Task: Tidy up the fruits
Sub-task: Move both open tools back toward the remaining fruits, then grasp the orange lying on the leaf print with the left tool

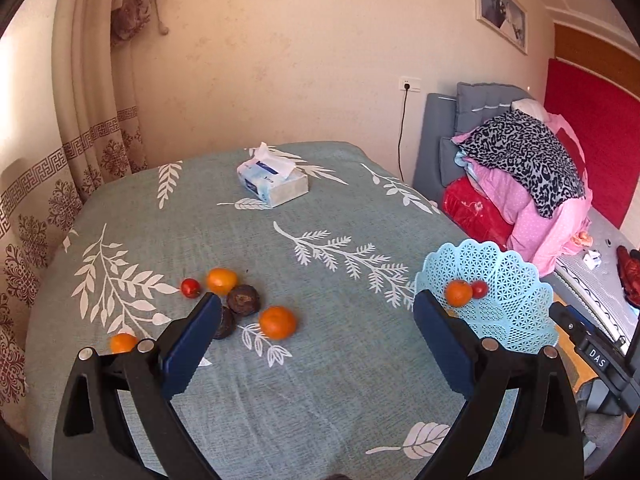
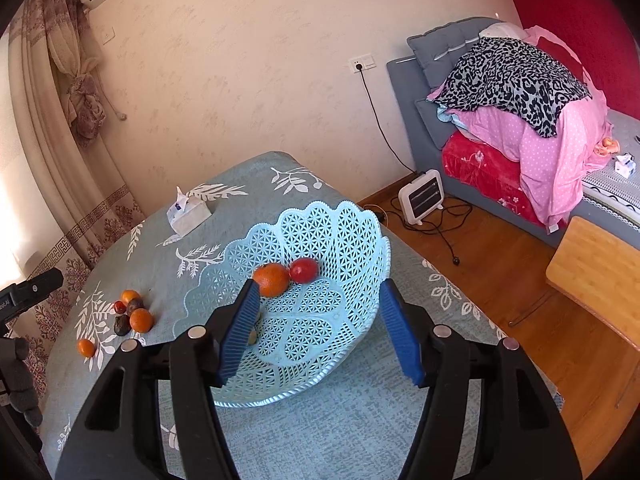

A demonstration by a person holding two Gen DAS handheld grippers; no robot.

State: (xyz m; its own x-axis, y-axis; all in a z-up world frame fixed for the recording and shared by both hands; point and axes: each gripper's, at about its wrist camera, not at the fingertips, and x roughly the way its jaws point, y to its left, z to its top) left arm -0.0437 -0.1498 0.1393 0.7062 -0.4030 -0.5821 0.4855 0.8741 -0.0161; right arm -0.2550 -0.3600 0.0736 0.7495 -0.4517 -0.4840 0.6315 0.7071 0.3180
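Loose fruit point(image 1: 277, 322) just ahead of wide-open left gripper point(image 1: 316, 344); basket point(image 2: 352, 236) under empty, spread right gripper point(image 2: 320, 336).

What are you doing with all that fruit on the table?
A person holding two grippers is sorting fruit into the blue basket. An orange and a small red fruit already sit inside it. More oranges, another red fruit and two dark fruits wait in the loose pile on the tablecloth. The left gripper and right gripper are both open and empty.
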